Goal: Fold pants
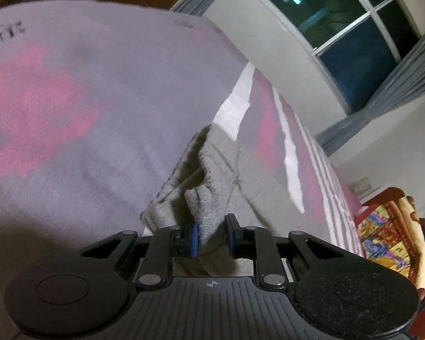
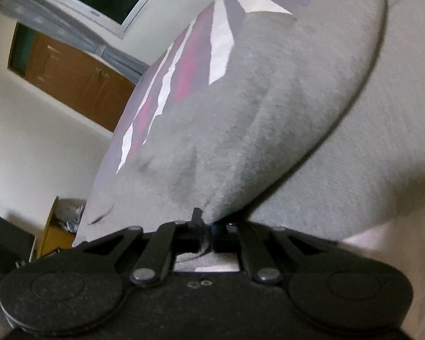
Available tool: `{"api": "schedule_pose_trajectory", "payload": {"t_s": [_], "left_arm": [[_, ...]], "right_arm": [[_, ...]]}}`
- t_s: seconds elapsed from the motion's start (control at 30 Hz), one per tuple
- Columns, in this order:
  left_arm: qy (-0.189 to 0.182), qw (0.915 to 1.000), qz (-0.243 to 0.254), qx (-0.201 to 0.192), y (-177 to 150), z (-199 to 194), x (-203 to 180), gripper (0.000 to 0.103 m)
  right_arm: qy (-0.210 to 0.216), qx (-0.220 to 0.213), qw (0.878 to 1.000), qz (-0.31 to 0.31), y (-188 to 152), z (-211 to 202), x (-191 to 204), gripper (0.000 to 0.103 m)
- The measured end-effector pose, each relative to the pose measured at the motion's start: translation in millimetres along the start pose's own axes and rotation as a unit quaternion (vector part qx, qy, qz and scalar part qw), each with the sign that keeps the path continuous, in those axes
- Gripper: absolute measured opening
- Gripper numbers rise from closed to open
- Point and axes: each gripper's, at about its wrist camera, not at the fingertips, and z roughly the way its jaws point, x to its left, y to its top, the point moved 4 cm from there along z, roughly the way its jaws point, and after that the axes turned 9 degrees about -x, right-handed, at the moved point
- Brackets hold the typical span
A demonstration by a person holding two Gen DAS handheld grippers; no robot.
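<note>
1. Left wrist view: left gripper [image 1: 211, 236] jaws clenched on a bunched fold of the grey pants [image 1: 212, 170].
2. Right wrist view: right gripper [image 2: 205, 233] jaws clenched on the pants [image 2: 269, 119] edge.
3. Pants lie on the bed [image 1: 85, 99], over its grey-and-pink sheet.

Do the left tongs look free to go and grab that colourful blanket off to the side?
Probably not right now. The left tongs are shut on a fold of the grey pants, so they are busy. The blanket lies beyond the bed's edge, with nothing visibly blocking the way.
</note>
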Motion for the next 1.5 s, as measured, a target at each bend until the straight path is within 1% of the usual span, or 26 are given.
{"api": "schedule_pose_trajectory", "payload": {"t_s": [0.07, 0.17, 0.27, 0.33, 0.37, 0.4, 0.43, 0.47, 0.5, 0.53, 0.57, 0.7, 0.73, 0.83, 0.9, 0.97, 1.07, 1.13, 1.2, 1.23, 1.27, 1.3, 1.33, 1.37, 1.4, 1.5], "left_arm": [[-0.009, 0.9999, 0.006, -0.013, 1.9, -4.5, -4.9, 0.020], [-0.005, 0.9997, 0.010, -0.023, 4.5, -6.6, -5.1, 0.020], [0.019, 0.9997, 0.004, -0.016, 1.5, -0.3, 4.0, 0.020], [0.036, 0.9992, 0.015, -0.006, -5.8, 5.6, 5.6, 0.020], [0.039, 0.9991, 0.014, -0.011, -6.3, 3.2, 3.9, 0.020], [0.041, 0.9990, 0.012, -0.015, -6.4, 0.3, 0.2, 0.021], [0.044, 0.9988, 0.014, -0.018, -7.1, -4.6, -5.8, 0.026], [0.044, 0.9987, 0.015, -0.021, -8.7, -10.0, -10.2, 0.035], [0.039, 0.9989, 0.016, -0.022, -11.1, -15.1, -13.8, 0.042], [0.034, 0.9990, 0.017, -0.022, -15.3, -19.4, -18.2, 0.052], [0.037, 0.9989, 0.021, -0.018, -21.1, -22.4, -23.0, 0.054], [0.073, 0.9962, 0.046, 0.006, -45.8, -16.8, -33.2, 0.054], [0.083, 0.9951, 0.052, 0.016, -51.8, -11.3, -34.3, 0.054], [0.091, 0.9943, 0.053, 0.018, -59.9, -0.2, -34.8, 0.054], [0.094, 0.9939, 0.054, 0.021, -61.0, 5.4, -36.4, 0.056], [0.095, 0.9934, 0.058, 0.024, -62.2, 8.0, -36.5, 0.058], [0.095, 0.9935, 0.057, 0.027, -62.1, 7.7, -36.2, 0.058], [0.092, 0.9939, 0.055, 0.027, -63.4, 7.7, -35.6, 0.058], [0.088, 0.9942, 0.055, 0.028, -64.8, 11.8, -36.6, 0.058], [0.086, 0.9943, 0.056, 0.029, -64.6, 12.6, -36.4, 0.058], [0.085, 0.9944, 0.055, 0.029, -64.1, 12.4, -35.8, 0.058], [0.084, 0.9945, 0.056, 0.030, -64.0, 13.2, -35.5, 0.058], [0.082, 0.9946, 0.056, 0.031, -63.7, 13.3, -34.7, 0.058], [0.080, 0.9948, 0.056, 0.031, -63.6, 13.4, -33.9, 0.058], [0.078, 0.9949, 0.056, 0.031, -63.7, 13.5, -33.1, 0.058], [0.072, 0.9954, 0.057, 0.029, -64.6, 12.2, -31.6, 0.058]], "right_arm": [[0.014, -0.014, 1.000, -0.011, 6.5, -10.8, 14.5, 0.005], [0.035, -0.021, 0.999, -0.006, 9.1, -29.6, 31.6, 0.005], [0.033, -0.004, 0.999, 0.019, 8.4, -32.4, 16.0, 0.005], [0.014, 0.015, 0.999, 0.028, 1.0, -22.6, 2.4, 0.002], [0.020, 0.012, 0.998, 0.053, -0.4, -22.0, -5.7, 0.002], [0.028, 0.009, 0.997, 0.074, 0.8, -25.2, -8.1, 0.005], [0.033, 0.000, 0.996, 0.080, 2.6, -30.5, -7.8, 0.014], [0.028, -0.013, 0.997, 0.075, 5.0, -38.4, -6.6, 0.019], [0.028, -0.026, 0.997, 0.070, 8.3, -46.2, -5.8, 0.032], [0.034, -0.040, 0.996, 0.072, 11.6, -54.0, -8.1, 0.044], [0.036, -0.052, 0.995, 0.078, 14.8, -59.3, -12.2, 0.046], [-0.009, -0.086, 0.990, 0.114, 34.3, -73.0, -36.4, 0.043], [-0.024, -0.095, 0.989, 0.110, 40.9, -76.3, -37.9, 0.044], [-0.074, -0.106, 0.990, 0.062, 62.6, -73.7, -31.6, 0.048], [-0.123, -0.100, 0.987, 0.030, 81.3, -66.1, -26.7, 0.048], [-0.150, -0.101, 0.983, 0.002, 98.5, -54.9, -20.0, 0.049], [-0.186, -0.069, 0.979, -0.040, 114.4, -31.5, -14.8, 0.053], [-0.209, -0.046, 0.974, -0.071, 122.5, -13.3, -9.1, 0.059], [-0.232, -0.026, 0.967, -0.103, 129.0, -0.3, -7.7, 0.061], [-0.244, -0.016, 0.962, -0.123, 132.1, 4.4, -6.8, 0.060], [-0.251, -0.006, 0.958, -0.141, 132.9, 7.2, -6.4, 0.055], [-0.250, 0.000, 0.956, -0.152, 134.2, 7.2, -6.7, 0.033], [-0.246, 0.008, 0.957, -0.155, 134.6, 3.2, -9.1, 0.017], [-0.242, 0.014, 0.958, -0.153, 133.9, -0.8, -12.5, 0.013], [-0.241, 0.017, 0.958, -0.158, 133.6, -7.6, -12.3, 0.004], [-0.236, 0.010, 0.956, -0.176, 123.8, -39.0, -11.0, 0.003]]}}
